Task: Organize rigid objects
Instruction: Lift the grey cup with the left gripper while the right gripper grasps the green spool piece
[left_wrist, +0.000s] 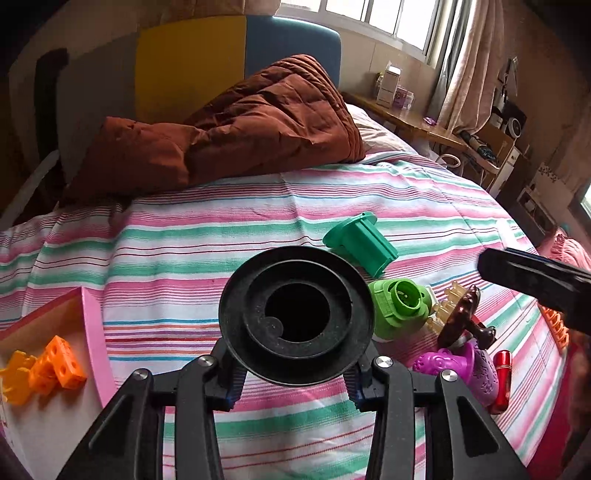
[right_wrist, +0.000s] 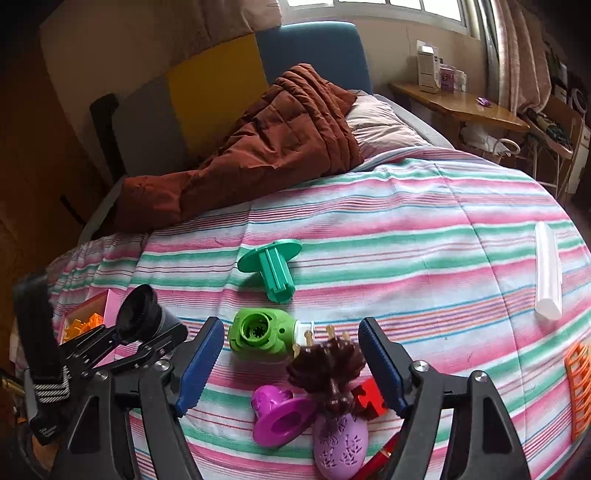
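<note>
My left gripper (left_wrist: 295, 373) is shut on a black round flanged cup (left_wrist: 295, 314), held above the striped bedspread; from the right wrist view this cup (right_wrist: 142, 314) sits at the far left. My right gripper (right_wrist: 291, 365) stands open over a heap of toys, its blue pads (right_wrist: 201, 365) wide apart. A brown tufted piece (right_wrist: 328, 369) lies between them, untouched. Around it are a lime green part (right_wrist: 262, 332), a purple flanged piece (right_wrist: 280, 413), a purple egg shape (right_wrist: 340, 446) and a red block (right_wrist: 369, 398). A teal spool (right_wrist: 273, 269) lies farther back.
A pink box (left_wrist: 92, 321) with orange blocks (left_wrist: 55, 365) sits at the left on the bed. A white bar (right_wrist: 548, 277) and an orange grid (right_wrist: 578, 387) lie at the right. A brown quilt (right_wrist: 266, 147) is heaped at the headboard, with a wooden desk (right_wrist: 461, 107) beyond.
</note>
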